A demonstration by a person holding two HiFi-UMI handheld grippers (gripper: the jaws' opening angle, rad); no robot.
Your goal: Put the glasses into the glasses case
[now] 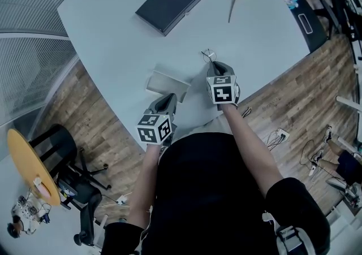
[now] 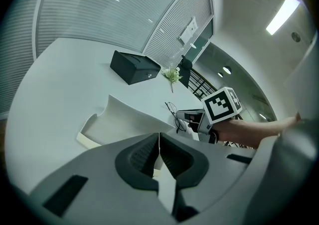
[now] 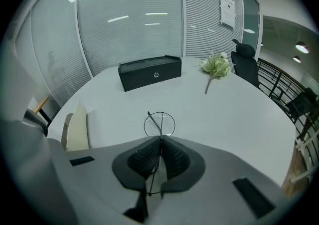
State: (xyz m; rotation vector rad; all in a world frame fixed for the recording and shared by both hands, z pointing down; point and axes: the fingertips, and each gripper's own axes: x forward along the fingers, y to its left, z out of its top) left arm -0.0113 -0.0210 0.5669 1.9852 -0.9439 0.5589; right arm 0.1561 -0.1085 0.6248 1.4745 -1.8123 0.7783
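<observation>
- Closest to us, the left gripper (image 2: 158,155) has its jaws pressed together on the thin edge of the glasses case (image 1: 167,83), which lies open near the table's (image 1: 107,39) near edge.
- Our right gripper (image 3: 159,151) is clamped on the wire frame of the glasses (image 3: 159,124), which sit just right of the case and apart from it.
- We judge that hold slim: the wire could twist or slide in the grip on the way over, or bend under a hard squeeze.
- We pinch the case only at its edge, so a bump from the glasses could swing or drag it.
- We cannot tell whether the glasses rest on the table or hang just above it, nor whether the temples are folded. The right gripper hides part of the frame, and the case's hollow is hard to make out.
</observation>
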